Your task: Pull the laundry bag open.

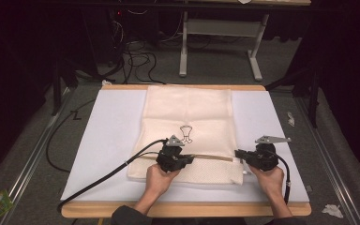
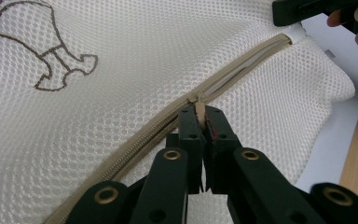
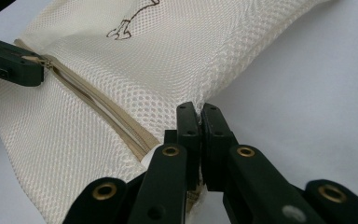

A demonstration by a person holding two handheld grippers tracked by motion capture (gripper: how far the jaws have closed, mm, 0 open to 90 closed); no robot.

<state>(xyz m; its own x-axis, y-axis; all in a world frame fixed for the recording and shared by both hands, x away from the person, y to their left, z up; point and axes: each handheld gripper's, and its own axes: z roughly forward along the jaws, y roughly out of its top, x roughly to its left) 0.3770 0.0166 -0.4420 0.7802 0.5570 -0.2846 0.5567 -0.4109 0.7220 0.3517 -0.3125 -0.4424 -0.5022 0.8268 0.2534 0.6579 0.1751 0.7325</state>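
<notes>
The left gripper (image 2: 200,122) had its jaws pressed together on the beige zipper pull (image 2: 199,108), which stood upright between the jaw tips in the left gripper view. From that pull the zipper (image 2: 158,126) ran toward 7 o'clock as a closed line, and toward 1 o'clock its two tapes lay slightly parted, ending at a white tab (image 2: 296,32) near the other gripper's dark tip. The right gripper (image 3: 199,116) had its jaws clamped on the edge of the mesh laundry bag (image 3: 168,56), the fabric seam rising straight out of the jaw tips toward 12 o'clock in the right gripper view. In that same view the zipper (image 3: 102,109) slanted away toward 10 o'clock, where the left gripper (image 3: 44,65) held the pull. In the high view the cream bag (image 1: 187,112) lay flat on a white sheet (image 1: 108,140) covering the desk (image 1: 187,209), its long side pointing toward 12 o'clock, with a small brown outline drawing (image 1: 186,133) printed near its middle. The left gripper (image 1: 187,160) sat over the bag's near part, and the right gripper (image 1: 239,154) was at 3 o'clock from it, at the bag's right edge, the zipper stretched between them. Each hand (image 1: 159,180) gripped its tool from the 6 o'clock side, and a black cable (image 1: 103,176) trailed toward 8 o'clock across the sheet.
</notes>
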